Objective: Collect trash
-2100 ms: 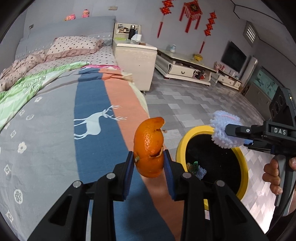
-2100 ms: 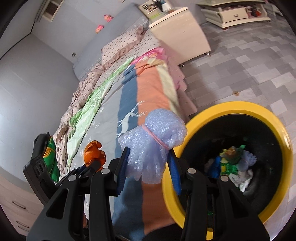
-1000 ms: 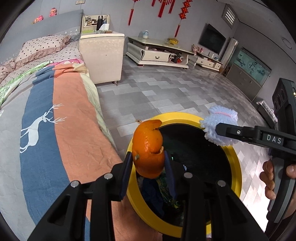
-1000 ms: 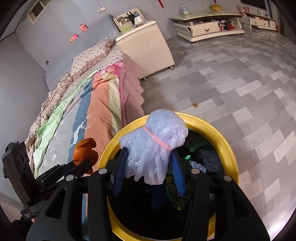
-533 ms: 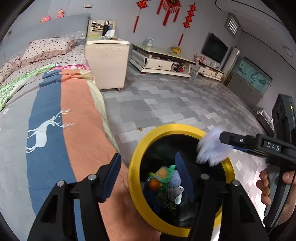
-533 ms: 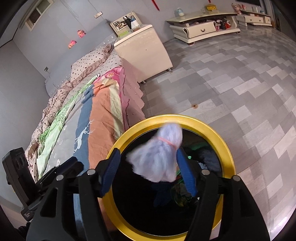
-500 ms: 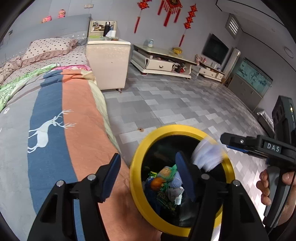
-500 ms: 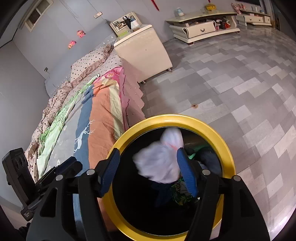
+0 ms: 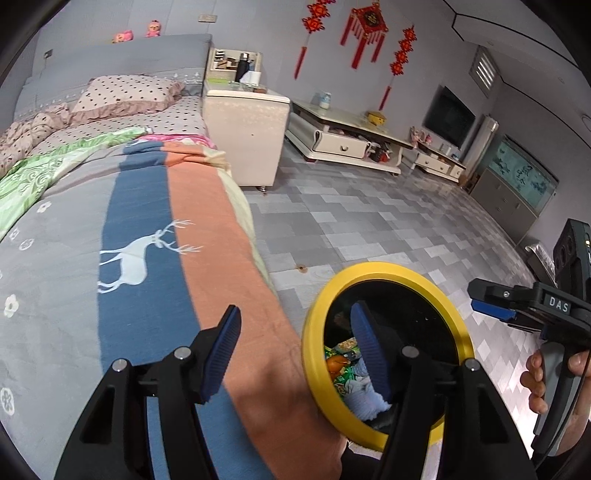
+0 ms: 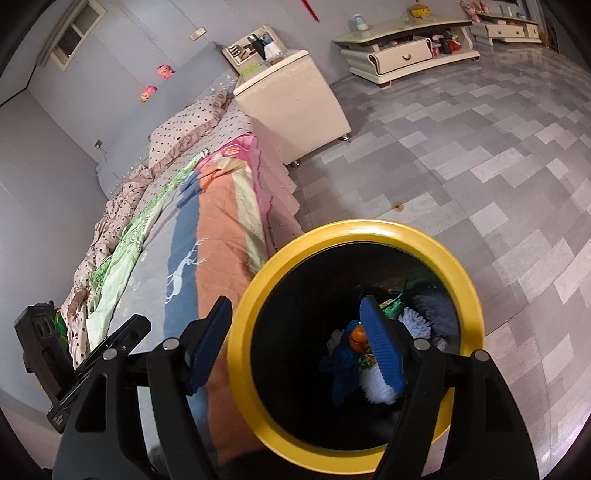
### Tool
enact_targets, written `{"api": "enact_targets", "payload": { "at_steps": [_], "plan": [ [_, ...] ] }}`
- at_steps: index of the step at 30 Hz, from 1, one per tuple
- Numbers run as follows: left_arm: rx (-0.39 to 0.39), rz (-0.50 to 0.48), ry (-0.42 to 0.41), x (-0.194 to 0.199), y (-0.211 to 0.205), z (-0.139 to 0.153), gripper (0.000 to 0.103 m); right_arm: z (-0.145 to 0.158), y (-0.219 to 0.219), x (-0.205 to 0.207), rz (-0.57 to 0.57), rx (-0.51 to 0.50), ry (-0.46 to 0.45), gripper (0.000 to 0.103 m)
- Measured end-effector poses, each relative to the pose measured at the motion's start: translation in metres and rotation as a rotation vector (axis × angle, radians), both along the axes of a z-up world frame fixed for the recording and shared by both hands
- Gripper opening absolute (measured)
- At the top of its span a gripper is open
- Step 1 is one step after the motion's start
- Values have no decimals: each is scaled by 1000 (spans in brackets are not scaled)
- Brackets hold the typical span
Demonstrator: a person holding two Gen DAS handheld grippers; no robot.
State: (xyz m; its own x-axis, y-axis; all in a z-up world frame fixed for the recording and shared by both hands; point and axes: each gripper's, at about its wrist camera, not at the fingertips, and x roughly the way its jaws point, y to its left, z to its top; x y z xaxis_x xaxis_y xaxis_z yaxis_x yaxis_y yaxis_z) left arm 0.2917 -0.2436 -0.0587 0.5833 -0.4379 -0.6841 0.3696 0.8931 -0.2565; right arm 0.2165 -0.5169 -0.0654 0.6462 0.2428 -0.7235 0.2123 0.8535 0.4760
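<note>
A round black bin with a yellow rim [image 10: 463,288] fills the lower centre of the right wrist view and sits at lower right of the left wrist view [image 9: 314,354], on the grey tiled floor [image 9: 369,221] just beside the bed with a grey, blue and orange deer-print blanket [image 9: 140,258]. Behind it, in the upper half of both views, one cream bedside cabinet [image 9: 245,125] stands touching the bed's side, and a low cream TV stand [image 10: 406,55] runs along the far wall under three red hanging knot ornaments [image 9: 364,26]. Nothing lies between either tool and the bin mouth.

The left gripper [image 9: 295,350] has its jaws spread wide and empty, one blue pad over the blanket, the other over the bin opening. The right gripper [image 10: 295,339] is likewise spread and empty, straddling the yellow rim; in the left wrist view it shows at the right edge, held in a hand [image 9: 543,380].

Two seconds ago the left tool clamped an orange peel and the right a pale blue foam net; both are now released. The piece of orange peel [image 10: 358,338] lies inside the bin among crumpled wrappers, and the pale blue foam net [image 10: 415,321] lies close by it to the right
</note>
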Motion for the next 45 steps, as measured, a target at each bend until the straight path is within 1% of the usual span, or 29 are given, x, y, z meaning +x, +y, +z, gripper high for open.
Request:
{"api": "enact_targets", "payload": {
  "at_steps": [9, 18, 26, 33, 41, 45],
  "plan": [
    [-4, 70, -6, -15, 46, 10, 59, 13, 45, 0, 74, 7, -10, 69],
    [-7, 160, 13, -27, 100, 11, 59, 20, 107, 7, 178, 10, -12, 69],
    [-12, 244, 8, -41, 150, 13, 59, 26, 158, 14, 267, 8, -13, 69],
    [7, 327, 17, -54, 201, 9, 59, 24, 201, 21, 339, 15, 0, 69],
    [14, 403, 32, -68, 246, -1, 59, 18, 259, 26, 430, 11, 20, 69],
    [17, 430, 47, -75, 264, -9, 59, 11, 279, 27, 457, -2, 33, 69]
  ]
}}
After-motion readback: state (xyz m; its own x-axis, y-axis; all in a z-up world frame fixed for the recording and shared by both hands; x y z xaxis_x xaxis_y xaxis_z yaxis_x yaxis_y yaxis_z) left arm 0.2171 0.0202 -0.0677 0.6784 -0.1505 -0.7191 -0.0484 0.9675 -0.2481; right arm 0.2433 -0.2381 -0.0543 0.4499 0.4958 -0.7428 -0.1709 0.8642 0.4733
